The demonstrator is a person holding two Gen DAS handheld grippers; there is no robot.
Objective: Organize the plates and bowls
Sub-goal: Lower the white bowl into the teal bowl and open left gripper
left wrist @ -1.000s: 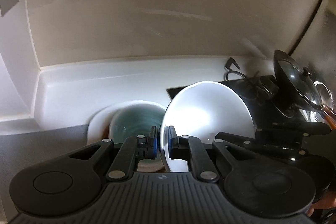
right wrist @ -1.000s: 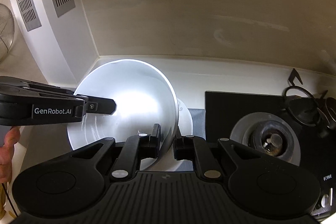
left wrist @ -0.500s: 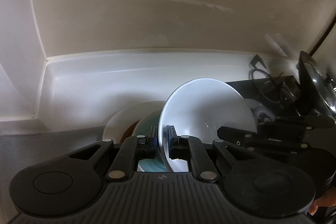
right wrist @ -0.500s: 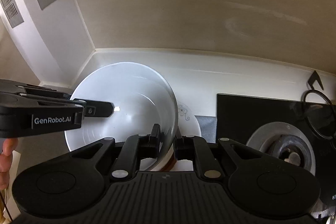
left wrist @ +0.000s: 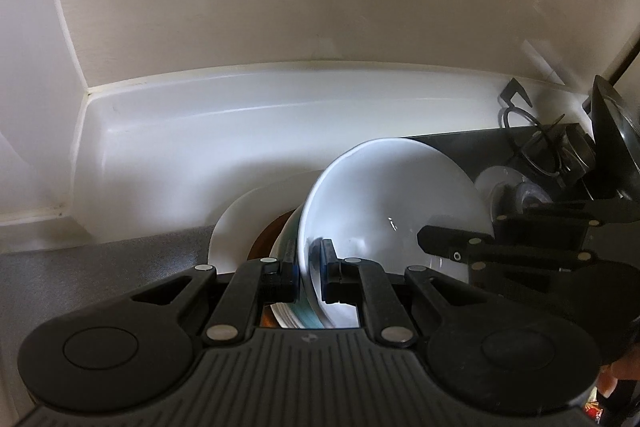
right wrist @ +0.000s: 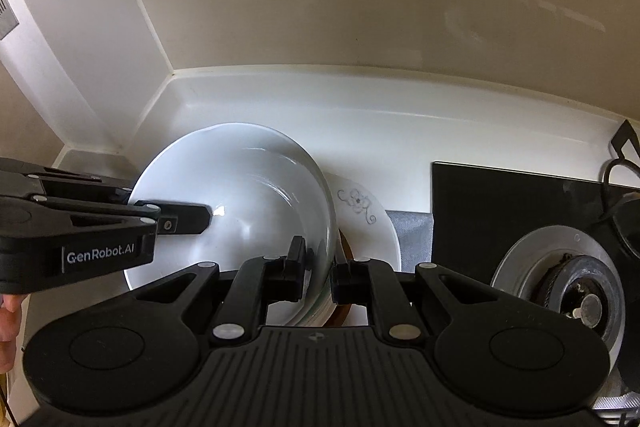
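Mostly hidden beneath the white bowl [left wrist: 384, 203] clamped in both tongs: a teal bowl [left wrist: 298, 311], a brown dish [left wrist: 268, 239], a floral plate [right wrist: 362, 211].

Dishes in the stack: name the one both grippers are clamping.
The large plain white bowl, uppermost; the teal-lined bowl and flower-patterned plate sit beneath it.

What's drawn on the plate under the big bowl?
A grey flower swirl on the white plate, clearest in the right wrist view.
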